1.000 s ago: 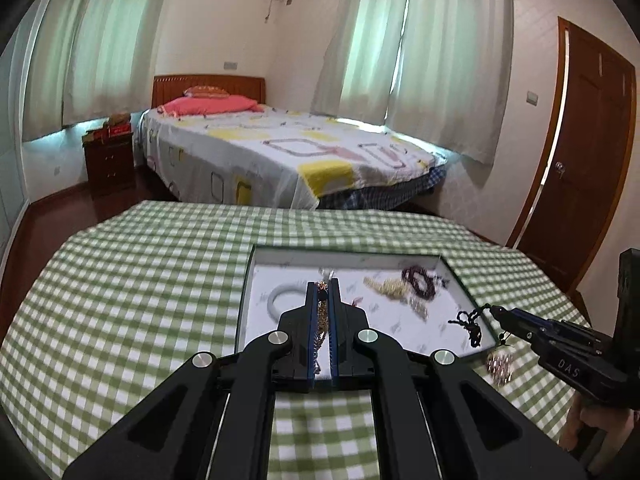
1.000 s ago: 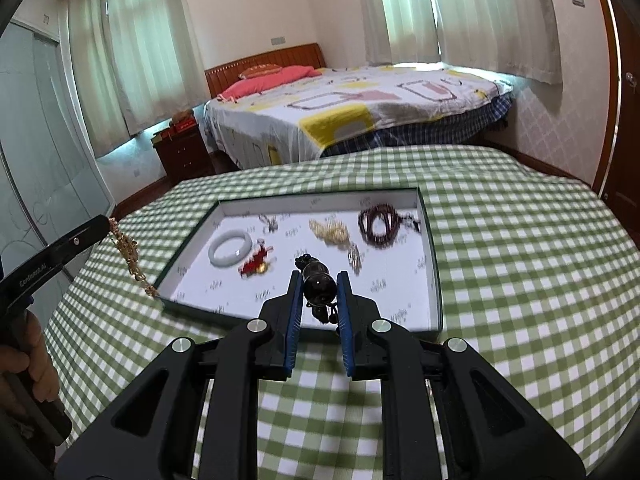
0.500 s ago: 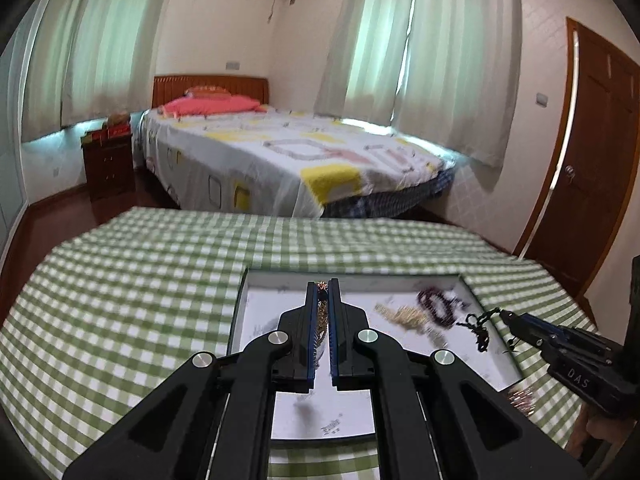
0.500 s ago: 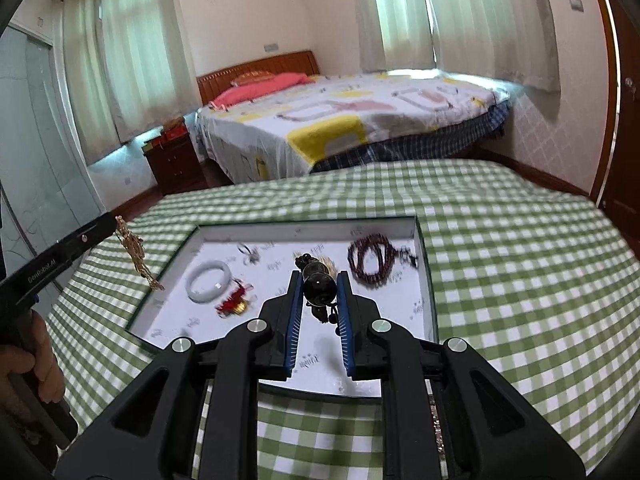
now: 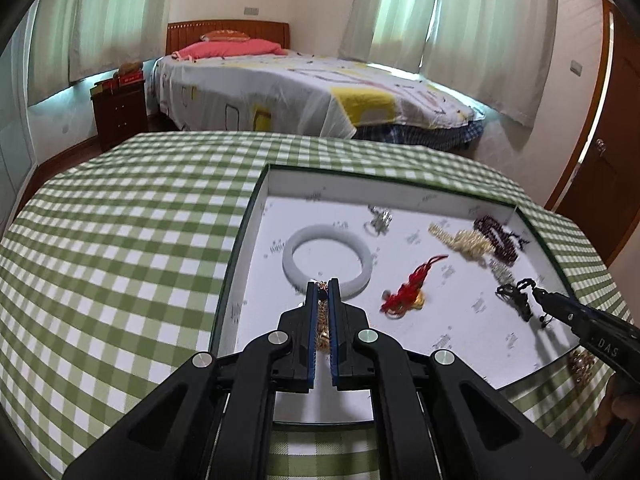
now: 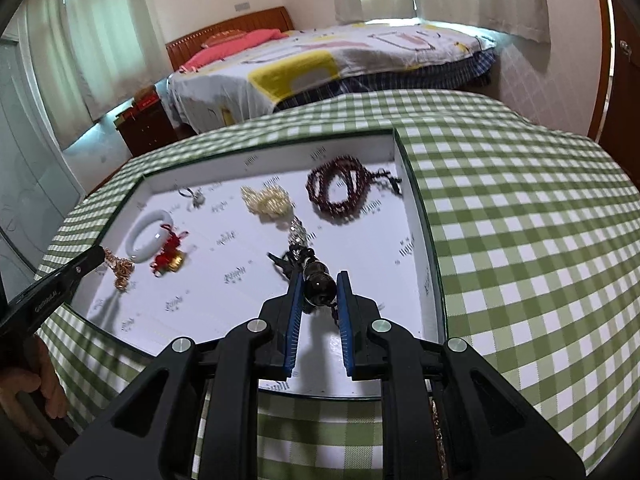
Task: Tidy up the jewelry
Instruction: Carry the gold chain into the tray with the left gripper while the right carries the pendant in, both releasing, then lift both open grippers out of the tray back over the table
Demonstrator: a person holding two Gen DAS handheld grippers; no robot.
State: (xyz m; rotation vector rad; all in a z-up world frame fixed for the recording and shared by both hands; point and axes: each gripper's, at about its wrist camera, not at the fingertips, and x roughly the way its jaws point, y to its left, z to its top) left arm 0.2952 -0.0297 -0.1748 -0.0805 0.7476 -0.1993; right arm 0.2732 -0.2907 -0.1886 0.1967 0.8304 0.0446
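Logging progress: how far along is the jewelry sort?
Done: white bangle, red tassel charm, cream beads and dark red bead strand lie in the white tray. In hand: left gripper holds a gold chain, right gripper a dark bead pendant. Left: drop both.

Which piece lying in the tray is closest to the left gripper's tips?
The white bangle, a plain smooth ring lying flat just beyond the left gripper. The red tassel charm and the beads lie further right.

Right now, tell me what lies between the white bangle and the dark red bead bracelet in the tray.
Between the white bangle and the dark red bead bracelet lies a cream pearl cluster, with a small silver piece farther back; right wrist view.
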